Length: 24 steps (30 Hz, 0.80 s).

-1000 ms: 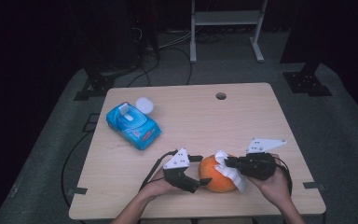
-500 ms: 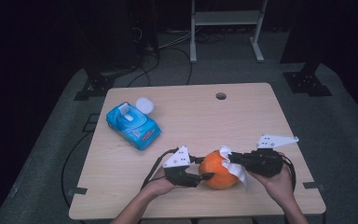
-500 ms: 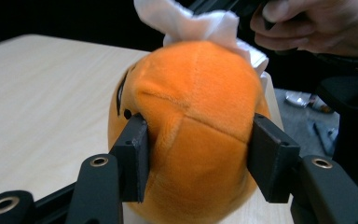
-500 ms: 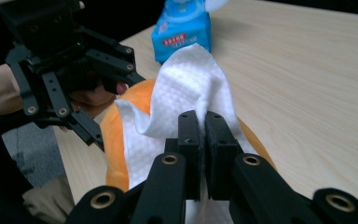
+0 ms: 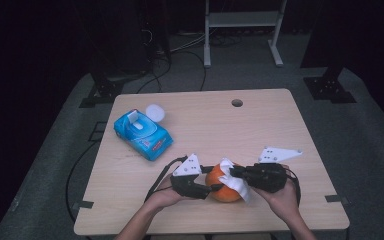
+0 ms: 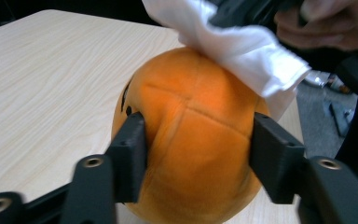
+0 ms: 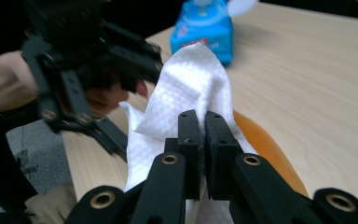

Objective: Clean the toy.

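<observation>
Both grippers meet at the orange plush ball (image 5: 223, 186), which sits on the wooden table (image 5: 260, 130) near its front edge, on the person's side. Left gripper (image 6: 199, 156) has one black jaw on each flank of the ball; in the left gripper view the pads (image 6: 131, 156) press into the soft orange surface and dent it slightly, so the ball is clamped between them. These jaws have just been opening a little, yet the ball remains between them and in contact with both pads. In the high view the same gripper (image 5: 211, 189) comes at the ball from its left side.

Right gripper (image 7: 202, 135) has its jaws closed together on a white wipe (image 7: 189, 93), pinching a fold of it. The wipe drapes over the top and right side of the ball (image 7: 265, 144), touching it, and the gripper (image 5: 236, 173) lies just to the ball's right in the high view.

Well apart from the ball, toward the far left of the table, lies a blue wipes packet (image 5: 142, 132) with its white lid flipped open.
</observation>
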Available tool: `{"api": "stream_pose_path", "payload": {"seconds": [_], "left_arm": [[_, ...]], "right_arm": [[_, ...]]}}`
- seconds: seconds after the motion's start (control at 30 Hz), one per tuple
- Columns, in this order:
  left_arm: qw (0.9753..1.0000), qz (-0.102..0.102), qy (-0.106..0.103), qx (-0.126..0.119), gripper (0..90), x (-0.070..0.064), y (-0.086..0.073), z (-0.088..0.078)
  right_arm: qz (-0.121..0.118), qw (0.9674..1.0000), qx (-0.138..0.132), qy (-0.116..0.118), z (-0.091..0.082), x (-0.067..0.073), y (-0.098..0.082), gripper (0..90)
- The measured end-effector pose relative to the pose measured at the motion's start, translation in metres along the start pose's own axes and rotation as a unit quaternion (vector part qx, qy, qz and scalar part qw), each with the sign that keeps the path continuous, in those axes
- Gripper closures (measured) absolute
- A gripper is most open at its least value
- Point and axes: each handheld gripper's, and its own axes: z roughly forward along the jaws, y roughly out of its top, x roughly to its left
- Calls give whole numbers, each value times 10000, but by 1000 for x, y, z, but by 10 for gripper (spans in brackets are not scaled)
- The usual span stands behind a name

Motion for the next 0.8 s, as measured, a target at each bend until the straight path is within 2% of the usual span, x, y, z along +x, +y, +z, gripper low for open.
{"api": "stream_pose_path", "payload": {"seconds": [0.07,0.1,0.13,0.27,0.33,0.43,0.5,0.57,0.6,0.7,0.77,0.8], "left_arm": [[9998,33,110,-161,224,3,-1,2],[9997,35,162,-164,173,4,-2,3],[9997,32,140,-188,160,5,-4,4],[9996,69,-163,-219,155,4,-10,15],[9992,256,-243,-159,167,-1,-11,17],[9986,270,-411,-207,172,-2,-10,16],[9986,286,-385,-229,177,-2,-10,16],[9992,265,-191,-224,169,-1,-11,18],[9994,249,-114,-192,134,0,-12,20],[9994,259,-156,-151,110,-1,-18,28],[9995,220,-152,-180,116,-3,-19,31],[9994,248,-134,-205,146,-4,-19,30]], "right_arm": [[94,9999,9,-134,-3,-7,-8,855],[232,9997,-38,-78,-7,-11,-10,855],[279,9996,-63,-58,-9,-13,-11,854],[238,9997,-36,-14,-8,-13,-12,854],[219,9997,-39,-84,-10,-15,-12,854],[342,9993,-68,-164,-16,-22,-15,853],[383,9991,-81,-190,-18,-24,-17,853],[360,9992,-50,-176,-18,-23,-17,853],[354,9992,-34,-154,-17,-23,-17,853],[337,9994,-30,-13,-13,-18,-16,852],[247,9997,-5,-56,-12,-14,-14,852],[192,9998,-16,-105,-12,-11,-13,852]]}}
